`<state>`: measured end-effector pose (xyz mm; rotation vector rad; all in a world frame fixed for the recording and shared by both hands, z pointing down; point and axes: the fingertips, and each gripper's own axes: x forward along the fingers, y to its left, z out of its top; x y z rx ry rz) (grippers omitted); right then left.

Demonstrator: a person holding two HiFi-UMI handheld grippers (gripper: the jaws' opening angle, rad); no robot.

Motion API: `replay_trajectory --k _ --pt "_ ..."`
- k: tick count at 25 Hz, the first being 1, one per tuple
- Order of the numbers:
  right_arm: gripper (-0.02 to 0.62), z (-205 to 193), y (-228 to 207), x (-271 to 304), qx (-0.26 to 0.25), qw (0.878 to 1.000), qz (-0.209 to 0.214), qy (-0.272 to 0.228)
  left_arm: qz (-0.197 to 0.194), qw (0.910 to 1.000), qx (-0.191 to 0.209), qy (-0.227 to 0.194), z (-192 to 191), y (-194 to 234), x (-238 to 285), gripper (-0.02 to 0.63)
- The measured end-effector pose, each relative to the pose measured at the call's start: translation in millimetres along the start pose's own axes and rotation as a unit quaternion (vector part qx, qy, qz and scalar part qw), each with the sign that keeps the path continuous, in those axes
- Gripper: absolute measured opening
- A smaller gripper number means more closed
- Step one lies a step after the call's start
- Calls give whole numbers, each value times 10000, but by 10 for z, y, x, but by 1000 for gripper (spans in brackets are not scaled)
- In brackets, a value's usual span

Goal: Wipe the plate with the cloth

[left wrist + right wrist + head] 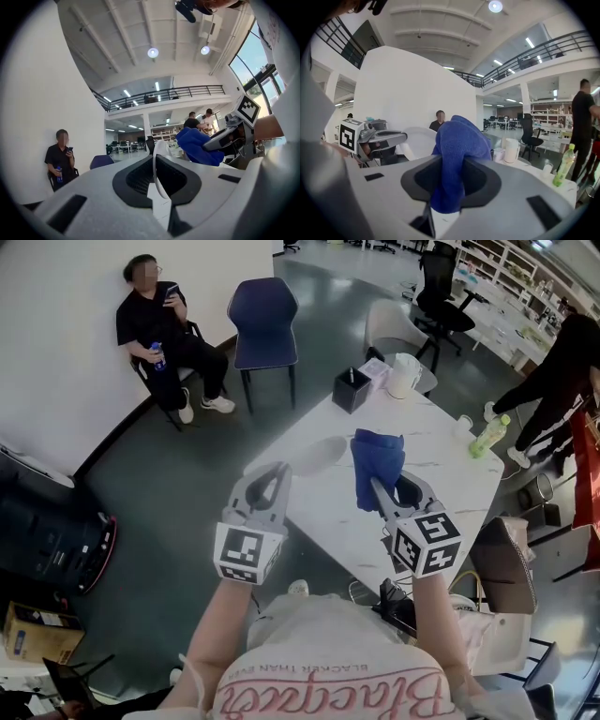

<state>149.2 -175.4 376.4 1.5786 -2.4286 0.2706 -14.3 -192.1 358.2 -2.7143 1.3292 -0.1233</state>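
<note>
My left gripper (273,476) is shut on the rim of a white plate (317,455) and holds it up on edge above the white table (450,479). In the left gripper view the plate (156,161) shows as a thin white rim between the jaws of that gripper (157,174). My right gripper (378,487) is shut on a blue cloth (377,462), which bunches up beyond its fingertips, just right of the plate. The right gripper view shows the cloth (453,154) clamped in that gripper (450,180), with the plate (420,140) and left gripper (380,138) to its left.
On the table's far end stand a black box (351,390), a white jug (404,375), a small cup (462,426) and a green bottle (489,435). A blue chair (265,324) and a seated person (164,334) are beyond; another person (561,362) stands at the right.
</note>
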Motion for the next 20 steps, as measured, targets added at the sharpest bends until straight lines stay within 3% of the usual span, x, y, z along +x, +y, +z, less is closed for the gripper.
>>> replay_trajectory --k 6,20 --pt "100 34 -18 -105 113 9990 -404 -146 154 9996 -243 -2 14 -10 -25 18" --pt "98 57 124 -172 16 9983 -544 -209 168 9987 -482 -59 121 -52 -81 18"
